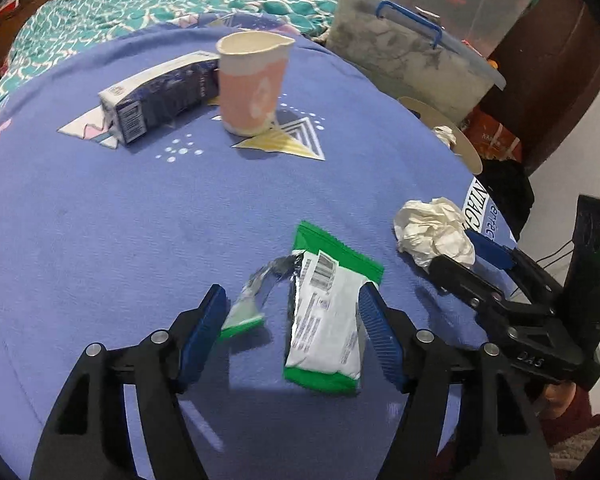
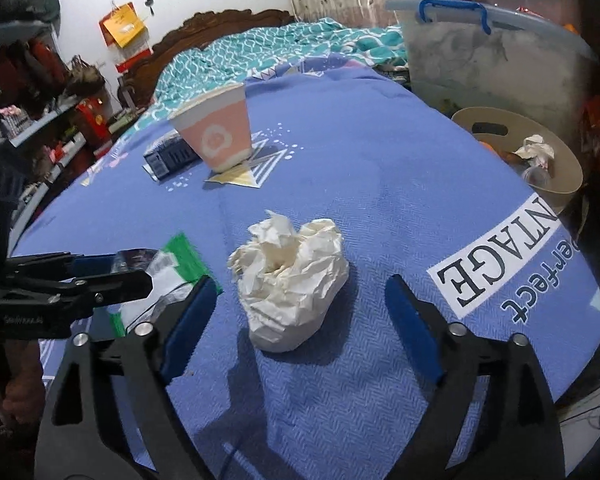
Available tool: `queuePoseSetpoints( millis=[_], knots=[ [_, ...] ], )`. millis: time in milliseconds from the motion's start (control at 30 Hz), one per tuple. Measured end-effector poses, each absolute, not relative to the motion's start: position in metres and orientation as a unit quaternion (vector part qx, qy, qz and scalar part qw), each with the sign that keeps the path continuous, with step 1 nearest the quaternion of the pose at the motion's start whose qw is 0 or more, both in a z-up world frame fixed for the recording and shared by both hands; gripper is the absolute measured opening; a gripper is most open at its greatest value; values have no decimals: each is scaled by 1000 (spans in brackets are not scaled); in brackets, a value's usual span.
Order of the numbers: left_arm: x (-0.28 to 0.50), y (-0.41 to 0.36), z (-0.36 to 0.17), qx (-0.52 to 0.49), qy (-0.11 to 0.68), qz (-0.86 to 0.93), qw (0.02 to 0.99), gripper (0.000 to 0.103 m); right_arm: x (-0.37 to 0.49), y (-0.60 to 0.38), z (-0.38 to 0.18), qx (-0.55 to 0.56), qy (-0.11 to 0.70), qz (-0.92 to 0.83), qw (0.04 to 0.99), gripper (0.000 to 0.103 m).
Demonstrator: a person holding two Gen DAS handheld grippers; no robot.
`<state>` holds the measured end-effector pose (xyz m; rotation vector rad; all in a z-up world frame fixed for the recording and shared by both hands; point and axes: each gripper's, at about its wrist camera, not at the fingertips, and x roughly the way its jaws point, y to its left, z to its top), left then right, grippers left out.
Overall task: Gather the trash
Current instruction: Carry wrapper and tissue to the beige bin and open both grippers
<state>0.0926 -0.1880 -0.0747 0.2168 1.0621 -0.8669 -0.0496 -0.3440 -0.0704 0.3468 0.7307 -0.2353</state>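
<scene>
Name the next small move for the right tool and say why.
Probably ease the right tool forward and down, then close on the crumpled paper: its jaws stand open, the paper lies on the blue cloth just ahead between them, and the beige bin waits to its right.

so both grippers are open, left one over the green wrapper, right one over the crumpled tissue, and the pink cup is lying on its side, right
Not quite: the pink cup stands upright beside the blue carton, as the left wrist view shows. The rest holds: the left gripper is open over the green wrapper, the right gripper open over the crumpled tissue.
</scene>
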Motion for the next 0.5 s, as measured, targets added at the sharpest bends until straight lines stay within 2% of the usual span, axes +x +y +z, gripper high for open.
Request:
queuePoseSetpoints(
  millis=[200, 367, 400, 433, 467, 500],
  knots=[
    [94, -178, -73, 98, 495, -396, 767, 84, -43, -334, -72, 162, 356, -94, 915, 90],
    [83, -193, -78, 127, 490, -404, 761, 85, -43, -332, -75, 164, 359, -96, 914, 89],
    [81, -197, -79, 136, 485, -405, 763, 82, -44, -333, -76, 164, 358, -98, 914, 87],
    [77, -202, -80, 156, 473, -400, 769, 72, -44, -333, -76, 161, 358, -99, 914, 70],
    [73, -205, -81, 175, 461, -394, 776, 61, -44, -333, -77, 155, 360, -100, 914, 48],
    [70, -211, -80, 199, 447, -388, 781, 39, -43, -333, -79, 146, 366, -104, 913, 48]
  ],
)
